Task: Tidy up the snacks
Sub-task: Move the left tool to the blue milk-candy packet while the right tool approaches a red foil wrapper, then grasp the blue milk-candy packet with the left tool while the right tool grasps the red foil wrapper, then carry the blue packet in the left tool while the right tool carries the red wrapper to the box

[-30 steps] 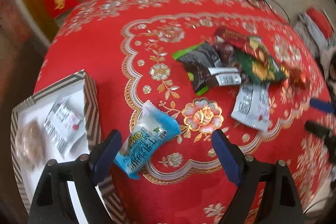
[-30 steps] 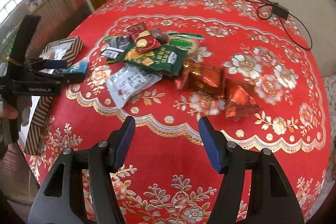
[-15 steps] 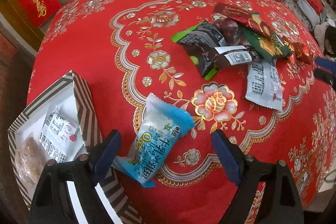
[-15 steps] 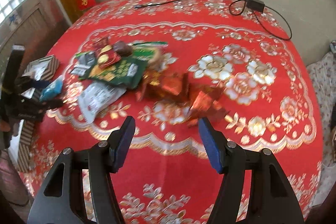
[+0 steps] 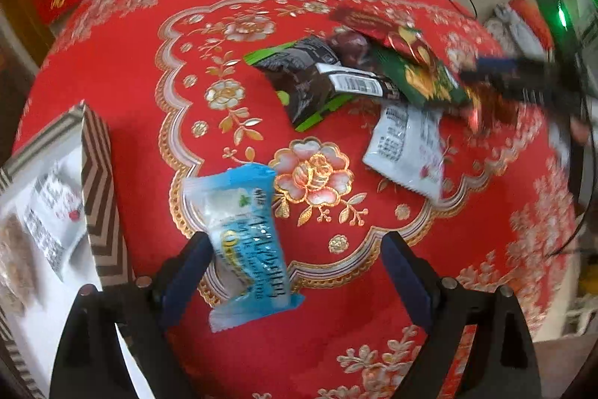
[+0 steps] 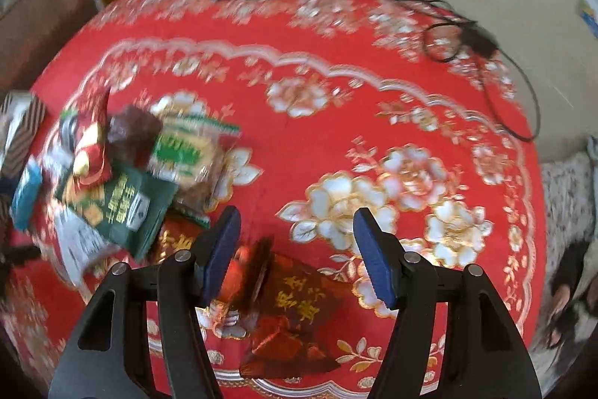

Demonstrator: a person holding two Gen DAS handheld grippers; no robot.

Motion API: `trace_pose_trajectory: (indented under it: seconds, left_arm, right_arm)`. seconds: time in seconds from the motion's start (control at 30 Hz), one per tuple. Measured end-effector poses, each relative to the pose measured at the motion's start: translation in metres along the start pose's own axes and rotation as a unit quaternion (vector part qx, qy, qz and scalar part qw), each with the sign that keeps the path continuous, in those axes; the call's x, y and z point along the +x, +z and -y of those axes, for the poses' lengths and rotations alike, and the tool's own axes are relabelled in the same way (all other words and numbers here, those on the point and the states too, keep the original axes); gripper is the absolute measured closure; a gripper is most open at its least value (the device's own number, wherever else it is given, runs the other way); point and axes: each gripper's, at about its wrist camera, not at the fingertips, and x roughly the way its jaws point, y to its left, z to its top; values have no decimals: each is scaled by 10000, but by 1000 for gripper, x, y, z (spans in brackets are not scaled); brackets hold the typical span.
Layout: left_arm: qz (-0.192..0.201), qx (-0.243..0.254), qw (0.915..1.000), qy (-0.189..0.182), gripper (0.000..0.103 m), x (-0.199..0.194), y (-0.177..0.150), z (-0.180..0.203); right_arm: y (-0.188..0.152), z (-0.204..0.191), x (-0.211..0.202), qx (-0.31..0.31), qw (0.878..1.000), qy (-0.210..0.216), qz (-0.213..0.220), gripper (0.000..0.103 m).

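Packet first, in the left wrist view: the blue snack packet (image 5: 248,245) has swung from lying slantwise between the jaws to hanging nearly upright against the left jaw. The left gripper (image 5: 295,257) has just been opening its jaws, and they now stand wide — the packet sits between them, touching one pad at most, so it looks released rather than gripped. It lies on the bench (image 5: 130,70) near the bench's left edge, just beside the striped box (image 5: 98,182), not inside it; by my reading this drop has fallen short.

Right wrist view: the right gripper (image 6: 297,249) has swept across the bench toward the red foil sachets (image 6: 295,301) — the snack pile (image 6: 123,182) now lies off to the left. Its jaws are open and empty, the sachets lying under and between them, untouched as far as the blur shows.
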Motion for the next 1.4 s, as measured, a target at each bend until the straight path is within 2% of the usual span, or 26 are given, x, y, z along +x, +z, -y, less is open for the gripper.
trace_pose_trajectory:
  seconds: [0.07,0.2,0.37,0.47,0.6,0.73,0.77,0.8,0.83,0.9,0.93,1.0,1.1,1.4]
  left_arm:
    - [70,-237,9996,-138,10,-6,-1,-8]
    - [145,-346,9993,-53,10,-12,-2,-15]
    - [91,-446,9989,52,10,-6,3,-16]
    - [85,-516,9985,176,10,0,5,-11]
    - [72,-693,9970,326,10,3,8,-11]
    - [90,-860,9947,548,11,6,10,-10]
    - [115,-902,9942,574,11,6,10,-10]
    - [163,-953,9934,624,18,5,10,-10]
    - [237,-985,9922,720,24,4,9,-10]
    - [305,-920,9906,962,45,1,9,-10]
    - [314,-876,9903,1032,50,1,8,-11]
    - [340,-817,9907,1035,68,-2,5,-14]
    - [351,-874,9910,954,70,-5,2,-18]
    - [530,-871,9895,1021,71,-24,-8,-10]
  right_arm:
    - [-11,-7,-7,-170,9995,242,-127,40]
    - [-35,-26,-26,-546,9975,429,-120,40]
    - [-49,-30,-53,-559,9941,904,227,40]
    - [-50,-45,-58,-1004,9888,1037,389,38]
    - [-52,-63,-43,-1526,9836,941,195,38]
    - [-57,-68,-23,-1662,9807,1016,-161,39]
    - [-58,-69,-19,-1690,9800,1032,-200,50]
    - [-60,-69,-18,-1672,9801,1059,-161,53]
    - [-60,-68,-19,-1614,9805,1115,-101,67]
    - [-60,-65,-18,-1456,9831,1103,-101,69]
    - [-60,-65,-18,-1408,9838,1102,-96,69]
    - [-61,-66,-18,-1358,9851,1058,-65,70]
    - [-65,-68,-22,-1173,9869,1106,-42,70]
    - [-69,-80,-45,-745,9881,1341,117,70]
